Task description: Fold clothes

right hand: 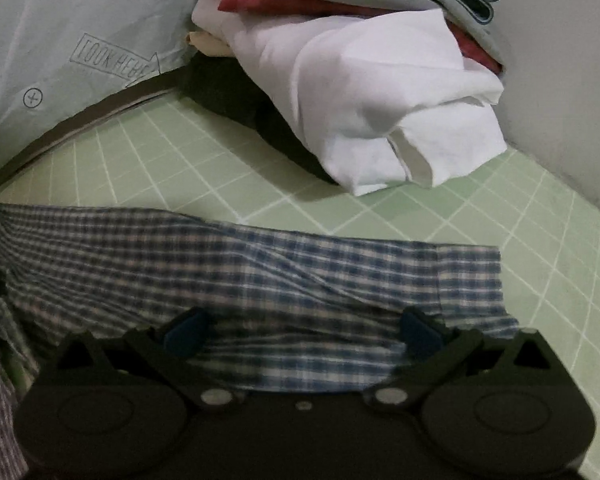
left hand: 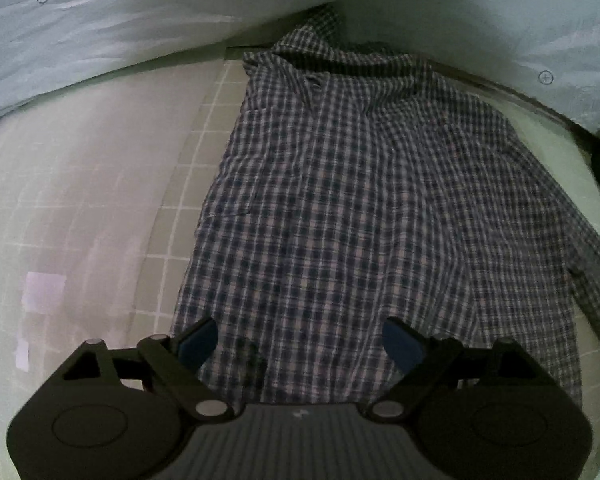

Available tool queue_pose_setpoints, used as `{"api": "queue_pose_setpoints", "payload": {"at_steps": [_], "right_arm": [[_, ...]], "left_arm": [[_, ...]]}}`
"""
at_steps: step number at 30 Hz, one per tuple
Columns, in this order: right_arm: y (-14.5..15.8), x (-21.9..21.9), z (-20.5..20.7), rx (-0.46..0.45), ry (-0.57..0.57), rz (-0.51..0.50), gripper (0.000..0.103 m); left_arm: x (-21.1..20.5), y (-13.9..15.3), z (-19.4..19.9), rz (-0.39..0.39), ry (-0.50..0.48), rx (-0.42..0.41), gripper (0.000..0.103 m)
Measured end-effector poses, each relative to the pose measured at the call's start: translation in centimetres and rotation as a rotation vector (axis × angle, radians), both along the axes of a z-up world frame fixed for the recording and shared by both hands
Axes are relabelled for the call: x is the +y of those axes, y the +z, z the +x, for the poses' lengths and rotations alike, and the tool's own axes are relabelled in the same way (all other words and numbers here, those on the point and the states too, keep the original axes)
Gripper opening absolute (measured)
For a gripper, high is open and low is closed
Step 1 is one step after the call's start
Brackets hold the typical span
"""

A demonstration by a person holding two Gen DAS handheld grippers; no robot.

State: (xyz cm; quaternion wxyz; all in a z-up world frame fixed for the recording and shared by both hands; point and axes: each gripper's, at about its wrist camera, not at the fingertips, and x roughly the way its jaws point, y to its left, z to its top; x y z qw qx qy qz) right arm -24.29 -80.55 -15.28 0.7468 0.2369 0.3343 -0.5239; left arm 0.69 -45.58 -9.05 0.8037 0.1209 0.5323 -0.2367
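On the green cutting mat (right hand: pixel 188 160) with its white grid lines lies a plaid button-up shirt (left hand: pixel 340 200), spread flat with the collar at the far side and the hem near the camera. It is woven cotton, I think, in small blue and white checks, thin and a little wrinkled, so it should crease easily but also slip.

Over the hem region the left tool (left hand: pixel 300 344) hovers with its blue-padded fingers set wide apart and nothing between them. The left edge of the shirt looks straight, as if that side is already turned in, though I cannot be sure. On the right side the sleeve (right hand: pixel 300 280) stretches outward across the mat, and the right tool (right hand: pixel 304 332) stands just above it, also spread wide and holding nothing.

My judgement is that the fold is at an early step: the sleeve must come next. The right tool needs to go down, pinch the cloth near the cuff (right hand: pixel 472 280), and carry it over the body.

Behind the sleeve, well apart, rests a pile of clothes (right hand: pixel 360 80): white, red and grey-green pieces, soft and rounded. A pale printed cloth (left hand: pixel 100 40) hangs at the far edge of the bench.
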Motion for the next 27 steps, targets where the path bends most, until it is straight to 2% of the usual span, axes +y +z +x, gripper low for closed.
{"api": "queue_pose_setpoints", "payload": {"at_steps": [2, 4, 5, 6, 7, 8, 9, 13, 16, 20, 21, 23, 24, 25, 26, 27], "right_arm": [[0.2, -0.1, 0.5, 0.002, 0.025, 0.017, 0.103], [0.5, -0.1, 0.9, 0.001, 0.077, 0.023, 0.093], [0.8, 0.2, 1.3, -0.002, 0.110, 0.018, 0.079], [1.0, 0.4, 1.6, -0.005, 0.144, 0.012, 0.058], [1.3, 0.6, 1.9, -0.007, 0.175, 0.008, 0.044], [1.5, 0.9, 2.3, -0.006, 0.197, 0.011, 0.016], [1.7, 1.1, 2.8, -0.008, 0.219, 0.012, 0.002], [2.8, 2.2, 4.9, -0.018, 0.307, 0.015, 0.000], [5.0, 4.3, 7.3, -0.072, 0.385, -0.021, 0.000], [8.1, 8.7, 11.5, -0.253, 0.545, -0.012, 0.000], [8.7, 10.0, 12.6, -0.307, 0.605, 0.012, 0.000], [8.9, 12.5, 14.6, -0.394, 0.758, 0.122, 0.002], [8.7, 13.8, 15.5, -0.398, 0.817, 0.155, 0.012], [8.5, 15.0, 16.1, -0.365, 0.841, 0.148, 0.024], [8.2, 16.1, 16.6, -0.328, 0.859, 0.136, 0.054], [8.2, 17.0, 16.7, -0.273, 0.838, 0.091, 0.074]], "left_arm": [[-0.1, -0.2, 0.2, 0.009, 0.008, 0.005, 0.090], [0.0, -0.5, 0.2, 0.019, 0.014, 0.006, 0.090], [0.1, -0.6, 0.2, 0.027, 0.014, 0.004, 0.090], [0.2, -0.7, 0.3, 0.033, 0.013, 0.000, 0.090], [0.3, -0.8, 0.3, 0.039, 0.012, -0.002, 0.090], [0.5, -0.9, 0.3, 0.044, 0.012, -0.003, 0.090], [0.7, -1.0, 0.4, 0.047, 0.014, -0.002, 0.090], [1.7, -0.9, 0.9, 0.031, 0.025, 0.005, 0.090], [2.4, -0.7, 1.1, 0.009, 0.033, 0.007, 0.090], [3.1, -0.5, 1.8, -0.012, 0.038, 0.013, 0.090], [3.3, -0.4, 2.0, -0.017, 0.037, 0.012, 0.090], [3.6, -0.2, 2.2, -0.029, 0.035, 0.010, 0.090], [3.6, 0.1, 2.4, -0.039, 0.032, 0.007, 0.090], [3.7, 0.3, 2.5, -0.049, 0.030, 0.005, 0.090], [3.8, 0.6, 2.7, -0.060, 0.028, 0.005, 0.090], [3.8, 0.9, 2.8, -0.070, 0.025, 0.004, 0.090]]}}
